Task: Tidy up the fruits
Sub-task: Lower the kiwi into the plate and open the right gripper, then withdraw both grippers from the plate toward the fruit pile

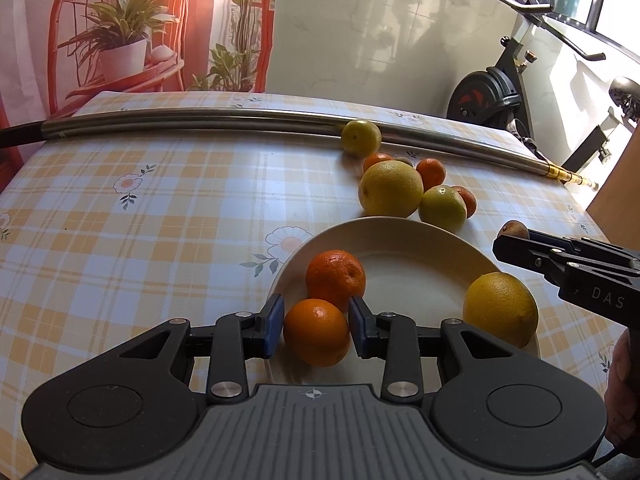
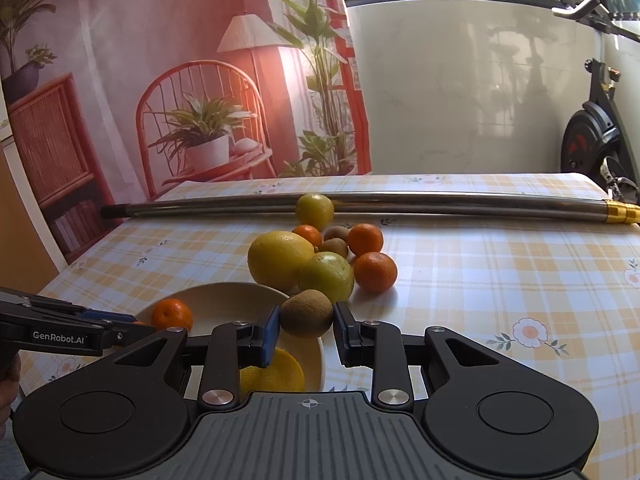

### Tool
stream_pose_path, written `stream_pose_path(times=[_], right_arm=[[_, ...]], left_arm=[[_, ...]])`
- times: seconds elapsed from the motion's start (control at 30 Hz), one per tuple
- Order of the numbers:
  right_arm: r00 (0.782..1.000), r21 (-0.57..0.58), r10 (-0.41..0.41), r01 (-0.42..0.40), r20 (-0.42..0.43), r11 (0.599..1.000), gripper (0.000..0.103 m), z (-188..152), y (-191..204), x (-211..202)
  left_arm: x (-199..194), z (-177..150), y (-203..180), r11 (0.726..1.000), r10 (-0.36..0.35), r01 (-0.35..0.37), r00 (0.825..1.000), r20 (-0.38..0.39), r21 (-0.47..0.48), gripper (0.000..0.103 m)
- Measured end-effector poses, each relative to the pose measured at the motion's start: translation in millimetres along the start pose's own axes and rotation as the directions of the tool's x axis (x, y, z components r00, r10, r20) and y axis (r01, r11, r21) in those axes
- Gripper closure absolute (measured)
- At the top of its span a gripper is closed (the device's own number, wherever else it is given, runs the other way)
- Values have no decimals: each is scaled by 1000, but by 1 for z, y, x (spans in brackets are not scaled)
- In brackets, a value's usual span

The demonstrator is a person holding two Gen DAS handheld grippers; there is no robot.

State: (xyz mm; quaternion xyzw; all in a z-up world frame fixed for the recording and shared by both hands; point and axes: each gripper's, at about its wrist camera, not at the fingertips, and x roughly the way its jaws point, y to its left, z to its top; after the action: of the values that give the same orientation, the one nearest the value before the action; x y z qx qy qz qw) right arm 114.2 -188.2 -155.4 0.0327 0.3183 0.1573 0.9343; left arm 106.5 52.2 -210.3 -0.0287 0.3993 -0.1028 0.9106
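Left claw (image 1: pixel 316 322) gripped an orange (image 1: pixel 317 332) at the plate's (image 1: pixel 400 232) 6 o'clock rim; right claw (image 2: pixel 306 326) held a kiwi (image 2: pixel 306 314) over it. I judged the risk: releasing either could knock the lemon (image 1: pixel 500 308) off at 3 o'clock.

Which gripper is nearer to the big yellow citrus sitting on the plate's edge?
Right. The right gripper, holding a brown kiwi, hovers just above the big yellow citrus. The left gripper is across the white plate, around a round orange.
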Motion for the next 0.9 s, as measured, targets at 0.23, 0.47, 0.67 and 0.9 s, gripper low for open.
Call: stream_pose_path(times=[0.23, 0.47, 0.67, 0.9], right_arm=[[1000, -37, 16, -17, -23, 999, 76, -1, 7, 13], [1000, -22, 25, -26, -19, 999, 73, -3, 2, 15], [1000, -11, 3, -3, 2, 1000, 73, -3, -4, 14], [994, -23, -99, 100, 52, 995, 73, 0, -26, 20]], left_arm=[[-15, -8, -2, 1000, -24, 25, 998, 54, -11, 64], [-21, -8, 1, 999, 14, -10, 995, 100, -37, 62], [-25, -8, 3, 997, 47, -37, 990, 131, -74, 62], [-29, -6, 6, 992, 79, -62, 985, 153, -110, 62]])
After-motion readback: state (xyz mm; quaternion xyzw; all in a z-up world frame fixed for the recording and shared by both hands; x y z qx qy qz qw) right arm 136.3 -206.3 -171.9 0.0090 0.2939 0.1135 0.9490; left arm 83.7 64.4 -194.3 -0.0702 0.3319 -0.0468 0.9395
